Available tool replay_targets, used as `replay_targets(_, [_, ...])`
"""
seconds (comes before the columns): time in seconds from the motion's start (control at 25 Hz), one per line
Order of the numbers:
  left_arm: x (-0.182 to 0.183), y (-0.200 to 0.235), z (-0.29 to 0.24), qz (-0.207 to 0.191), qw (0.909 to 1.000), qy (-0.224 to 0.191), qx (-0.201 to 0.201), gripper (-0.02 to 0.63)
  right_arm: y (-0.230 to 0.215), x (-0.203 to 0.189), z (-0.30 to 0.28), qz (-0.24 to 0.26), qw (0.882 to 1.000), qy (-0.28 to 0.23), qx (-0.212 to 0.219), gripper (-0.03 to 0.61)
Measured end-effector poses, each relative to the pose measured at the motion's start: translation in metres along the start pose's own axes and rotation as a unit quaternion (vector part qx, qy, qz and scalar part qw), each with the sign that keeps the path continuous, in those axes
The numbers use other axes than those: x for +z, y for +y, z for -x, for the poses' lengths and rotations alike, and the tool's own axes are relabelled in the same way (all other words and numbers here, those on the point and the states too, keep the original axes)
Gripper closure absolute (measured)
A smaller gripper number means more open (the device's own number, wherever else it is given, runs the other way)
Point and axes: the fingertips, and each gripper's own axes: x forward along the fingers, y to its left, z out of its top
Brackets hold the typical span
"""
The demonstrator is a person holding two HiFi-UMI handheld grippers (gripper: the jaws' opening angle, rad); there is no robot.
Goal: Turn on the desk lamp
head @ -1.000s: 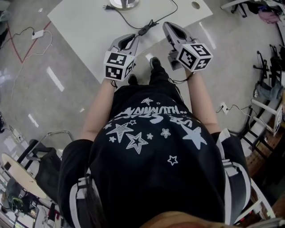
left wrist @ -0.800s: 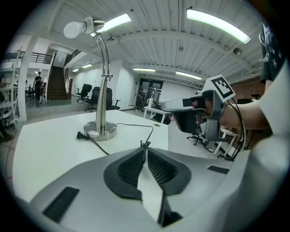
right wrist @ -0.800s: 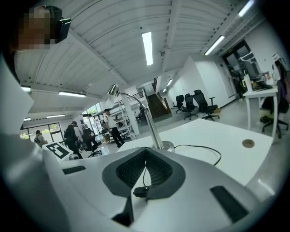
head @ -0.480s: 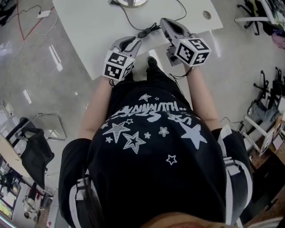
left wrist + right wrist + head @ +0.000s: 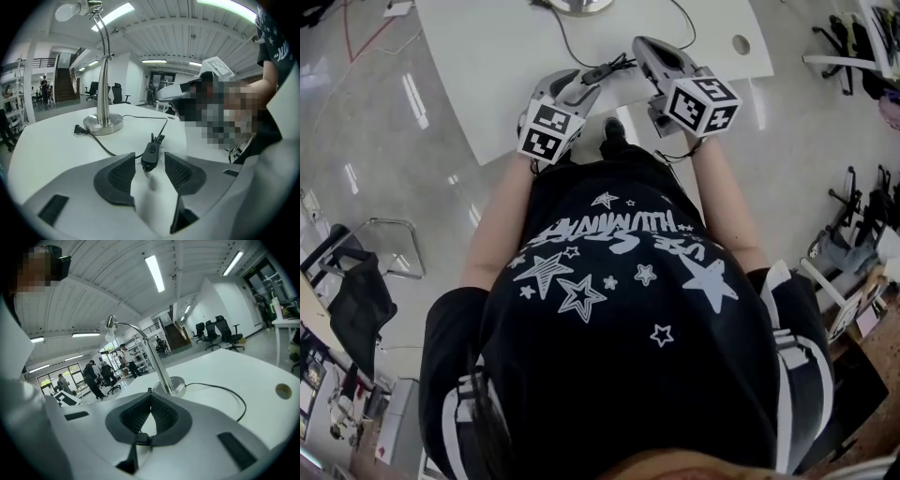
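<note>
The silver desk lamp's base [image 5: 103,124] stands on the white table [image 5: 506,56], and its bulb [image 5: 70,10] hangs high at the left; I cannot tell whether it is lit. Its black cord carries an inline switch [image 5: 150,153] that lies on the table. My left gripper [image 5: 149,161] is opening, with the switch lying loose between its spread pads [image 5: 117,176]. In the head view the left gripper [image 5: 579,84] sits just left of the switch [image 5: 602,70]. My right gripper [image 5: 150,392] is shut, its tips meeting in front of the lamp base [image 5: 171,385]; I cannot tell if it pinches the cord.
The cord's plug [image 5: 78,130] lies loose beside the lamp base. A round cable hole [image 5: 741,44] sits near the table's right corner. A chair [image 5: 356,281] stands on the floor at the left and racks [image 5: 848,253] at the right. People [image 5: 93,376] stand far off.
The left gripper's jaws, shut one second ago, have spread apart around the switch. The head view has shifted a little; the right gripper keeps its place.
</note>
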Motion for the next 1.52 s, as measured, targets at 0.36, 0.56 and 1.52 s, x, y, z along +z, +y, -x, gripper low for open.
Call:
replay_targets(0.36, [0.006, -0.003, -0.031, -0.008, 0.9995, 0.022, 0.022, 0.426, -0.031, 0.001, -0.005, 0.001, 0.999, 0.029, 0.023, 0.572])
replay_targets(0.56, [0.006, -0.003, -0.033, -0.005, 0.9994, 0.018, 0.029, 0.428, -0.021, -0.02, -0.01, 0.026, 0.996, 0.067, 0.054, 0.572])
replay_targets(1.52, [0.005, 0.001, -0.033, -0.002, 0.9992, 0.033, 0.024, 0.471, 0.025, -0.082, -0.042, 0.141, 0.963, 0.191, 0.129, 0.572])
